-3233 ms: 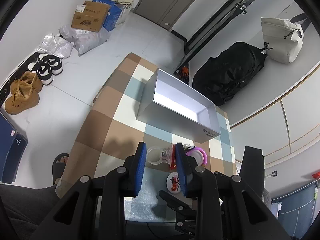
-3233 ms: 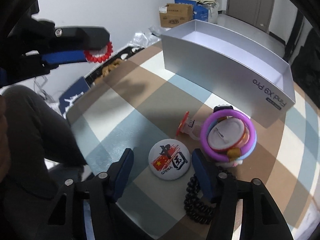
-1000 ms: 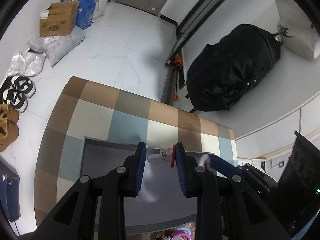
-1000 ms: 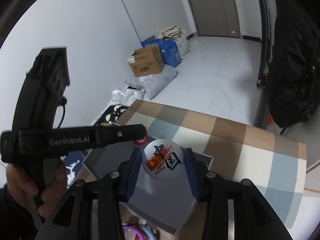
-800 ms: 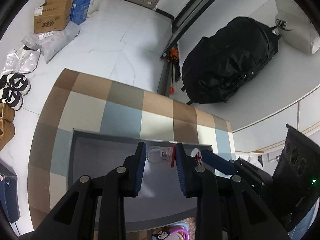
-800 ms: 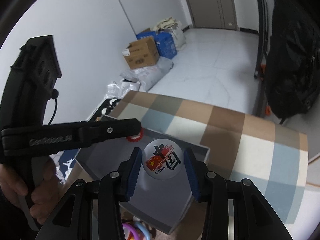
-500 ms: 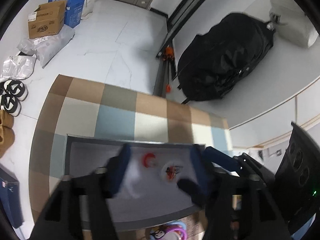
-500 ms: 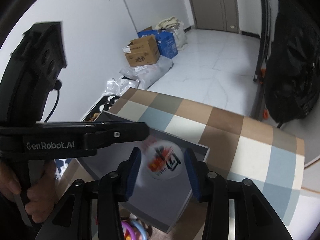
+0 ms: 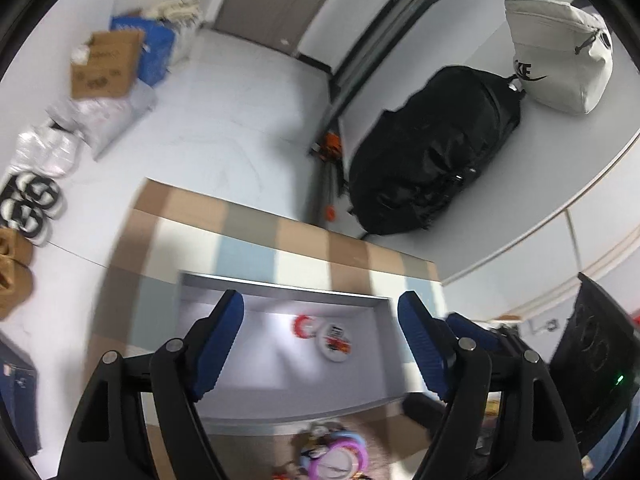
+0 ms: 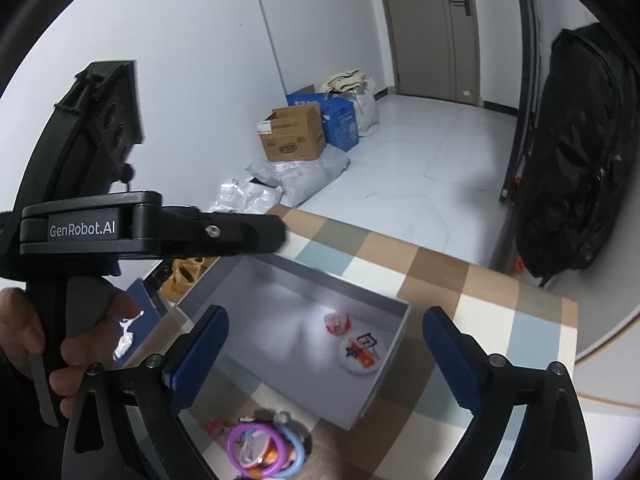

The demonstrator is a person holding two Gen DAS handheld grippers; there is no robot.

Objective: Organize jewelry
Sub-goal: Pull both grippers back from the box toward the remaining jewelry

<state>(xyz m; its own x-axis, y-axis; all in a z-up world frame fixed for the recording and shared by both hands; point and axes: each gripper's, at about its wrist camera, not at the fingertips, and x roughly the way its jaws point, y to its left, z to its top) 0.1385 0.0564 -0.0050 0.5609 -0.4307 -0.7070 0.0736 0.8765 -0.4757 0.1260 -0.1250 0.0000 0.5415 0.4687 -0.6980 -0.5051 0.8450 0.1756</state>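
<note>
Shoes (image 9: 16, 240) line the floor far off to the left, with a cardboard box (image 10: 292, 138) and a blue box (image 10: 340, 118) against the white wall beyond them. Nearer, a person's hand (image 10: 60, 344) holds the left gripper (image 9: 320, 340) by its black handle; its blue-padded jaws are spread wide with nothing between them, hanging above the grey box (image 10: 396, 344). That shallow box sits on the checked tablecloth (image 10: 500, 300) of brown, cream and pale blue squares.

Inside the box, toward its right end, lie two pieces close together: a small red beaded bracelet (image 9: 303, 326) with something pale or clear at its middle, too blurred to make out, and just beside it a round white badge (image 10: 360, 352) printed with red and black marks.

The right gripper (image 10: 324, 356) hangs over the same box, jaws equally wide and empty, its blue pads framing the badge and bracelet from above.

On the cloth outside the near wall of the box sits a cluster of coloured rings (image 10: 264, 452), purple, blue and orange, stacked around something pale, with a small red piece beside them.

Furthest right, a large black backpack (image 9: 436, 152) leans by the sliding door, and a cream bag (image 9: 560, 68) rests behind it.
</note>
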